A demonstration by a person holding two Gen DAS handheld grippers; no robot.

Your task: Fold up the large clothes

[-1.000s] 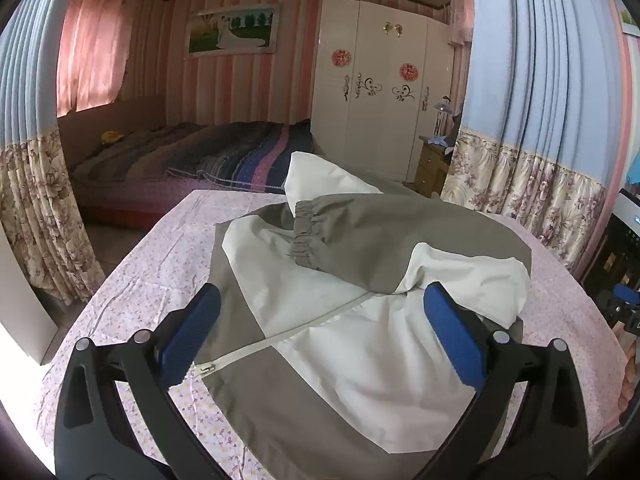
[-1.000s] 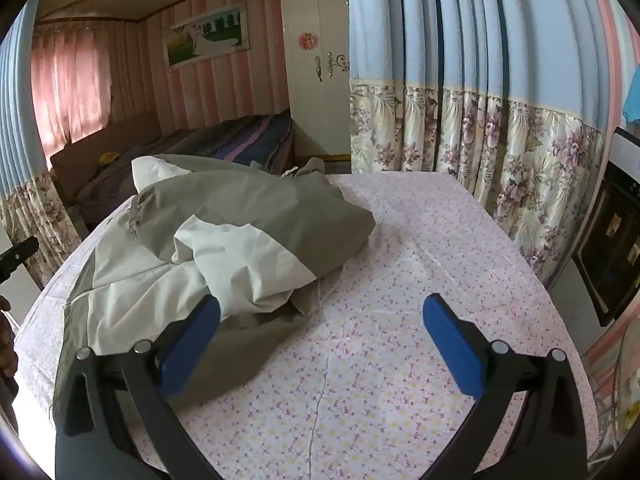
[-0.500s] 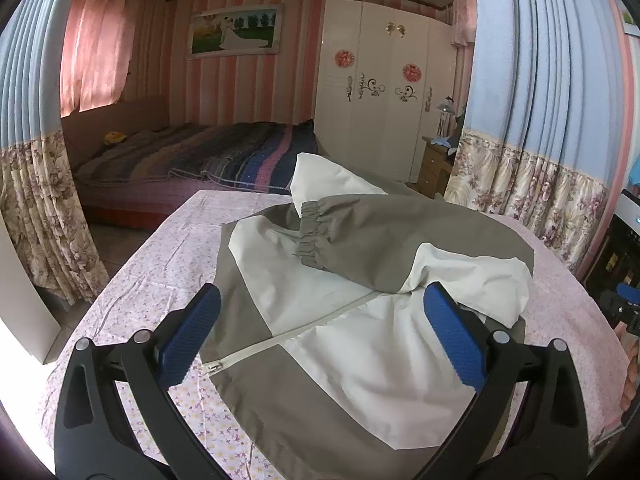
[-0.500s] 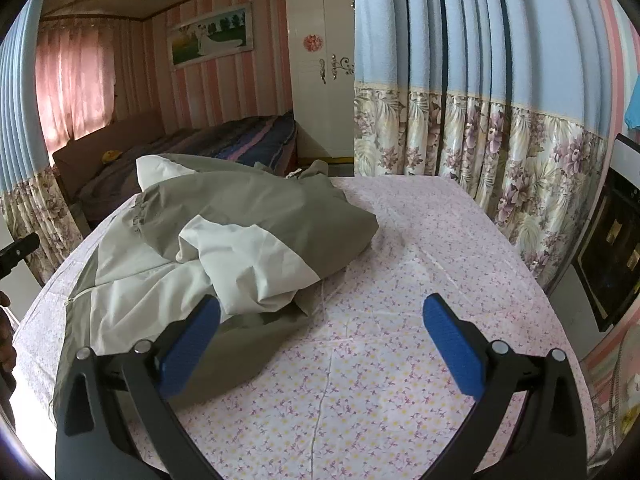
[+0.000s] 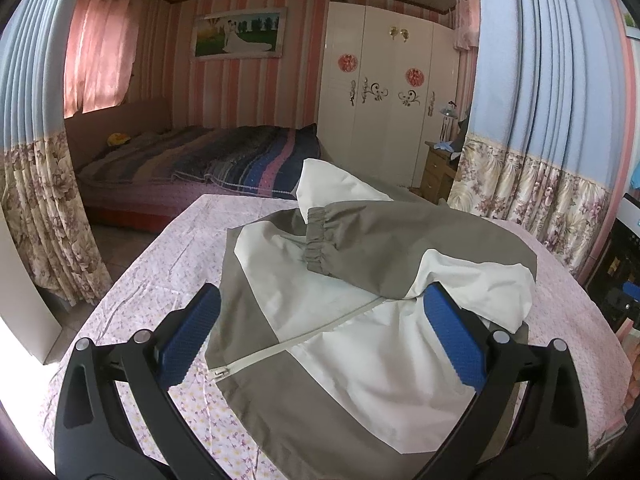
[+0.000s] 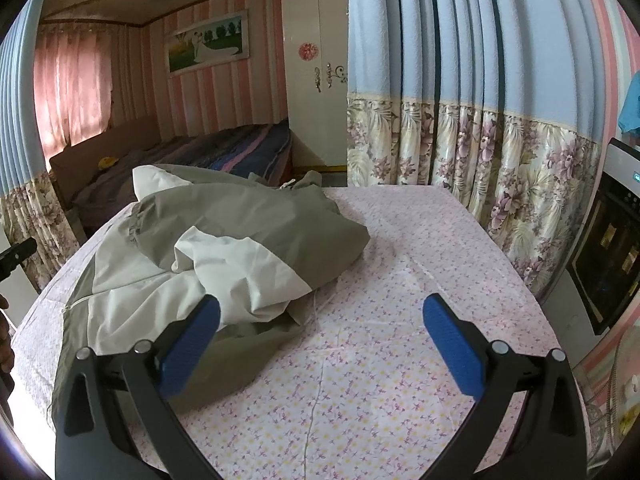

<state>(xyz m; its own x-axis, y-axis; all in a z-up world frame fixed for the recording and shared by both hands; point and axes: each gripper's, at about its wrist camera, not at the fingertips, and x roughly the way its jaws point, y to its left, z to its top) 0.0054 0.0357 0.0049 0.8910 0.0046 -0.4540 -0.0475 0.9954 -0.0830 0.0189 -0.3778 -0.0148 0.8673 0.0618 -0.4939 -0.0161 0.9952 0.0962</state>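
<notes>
A grey and white zip jacket (image 5: 340,320) lies rumpled on the round table with a pink flowered cloth (image 5: 160,280). One grey sleeve with an elastic cuff (image 5: 320,246) is folded across its chest. My left gripper (image 5: 320,328) is open and empty, held above the jacket's zipper and hem. In the right wrist view the jacket (image 6: 208,248) covers the table's left half. My right gripper (image 6: 320,332) is open and empty, above the cloth (image 6: 400,320) just right of the jacket's edge.
Blue curtains with a flowered hem (image 6: 460,152) hang close behind the table on the right. A bed (image 5: 200,160) and a white wardrobe (image 5: 384,104) stand beyond the table. A dark appliance (image 6: 612,248) stands at the far right.
Both grippers have risen and drawn back slightly; the views show a little more of the table. The jacket has not moved and both grippers stay open.
</notes>
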